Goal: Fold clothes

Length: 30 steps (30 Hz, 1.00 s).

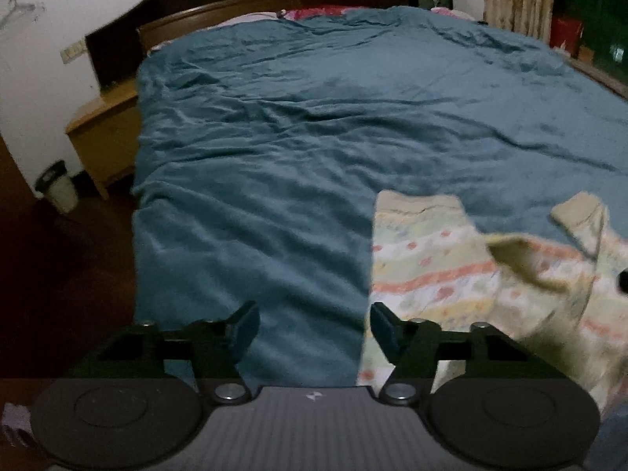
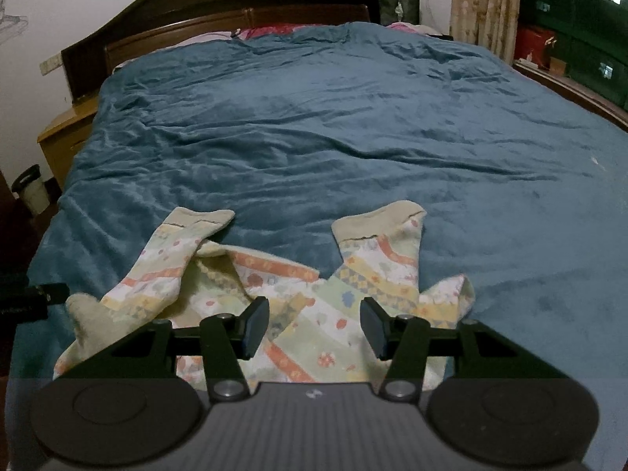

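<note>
A small pale garment (image 2: pixel 314 314) with orange, yellow and green patterned stripes lies crumpled at the near edge of the bed, its two cuffed sleeves pointing away from me. It also shows in the left wrist view (image 1: pixel 451 274), at the lower right. My left gripper (image 1: pixel 314 329) is open and empty, over the blue blanket just left of the garment. My right gripper (image 2: pixel 314 325) is open and empty, just above the garment's middle. A dark part of the left gripper (image 2: pixel 35 298) shows at the left edge of the right wrist view.
A wrinkled teal blanket (image 2: pixel 314 137) covers the whole bed. A dark wooden headboard (image 2: pixel 235 4) stands at the far end. A wooden nightstand (image 1: pixel 102 137) and a small bin (image 1: pixel 57 190) stand on the floor to the left. A curtain (image 2: pixel 482 4) hangs at the far right.
</note>
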Available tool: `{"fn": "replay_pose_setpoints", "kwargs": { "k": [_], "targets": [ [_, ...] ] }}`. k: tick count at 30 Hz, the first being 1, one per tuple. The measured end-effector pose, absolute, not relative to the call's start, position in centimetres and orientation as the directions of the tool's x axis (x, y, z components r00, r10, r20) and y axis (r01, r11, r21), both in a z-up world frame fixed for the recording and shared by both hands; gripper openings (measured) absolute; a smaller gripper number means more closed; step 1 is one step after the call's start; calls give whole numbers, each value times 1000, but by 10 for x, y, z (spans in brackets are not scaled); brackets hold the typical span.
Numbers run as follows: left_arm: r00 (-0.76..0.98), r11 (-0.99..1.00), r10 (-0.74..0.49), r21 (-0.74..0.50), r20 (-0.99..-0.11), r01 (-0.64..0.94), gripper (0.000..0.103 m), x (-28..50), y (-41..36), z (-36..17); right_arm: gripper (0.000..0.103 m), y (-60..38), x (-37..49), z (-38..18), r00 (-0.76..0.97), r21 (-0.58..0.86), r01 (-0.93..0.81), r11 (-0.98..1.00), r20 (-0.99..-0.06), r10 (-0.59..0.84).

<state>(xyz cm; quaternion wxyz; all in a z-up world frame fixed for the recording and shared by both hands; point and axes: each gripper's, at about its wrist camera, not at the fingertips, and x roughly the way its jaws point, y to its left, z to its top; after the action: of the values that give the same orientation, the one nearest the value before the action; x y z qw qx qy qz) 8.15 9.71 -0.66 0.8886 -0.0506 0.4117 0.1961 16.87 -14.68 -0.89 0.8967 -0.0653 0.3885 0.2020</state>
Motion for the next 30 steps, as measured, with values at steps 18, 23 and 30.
{"fn": "replay_pose_setpoints", "kwargs": {
  "k": [18, 23, 30],
  "targets": [
    [609, 951, 160, -44, -777, -306, 71, 159, 94, -15, 51, -160, 268, -39, 623, 66, -243, 968, -754, 208],
    [620, 974, 72, -80, -782, -213, 71, 175, 77, -16, 38, -160, 289, -52, 592, 112, -213, 971, -775, 220],
    [565, 990, 88, 10, -820, -140, 47, 188, 55, -37, 6, -169, 281, -49, 621, 100, -215, 972, -754, 214]
  ]
}}
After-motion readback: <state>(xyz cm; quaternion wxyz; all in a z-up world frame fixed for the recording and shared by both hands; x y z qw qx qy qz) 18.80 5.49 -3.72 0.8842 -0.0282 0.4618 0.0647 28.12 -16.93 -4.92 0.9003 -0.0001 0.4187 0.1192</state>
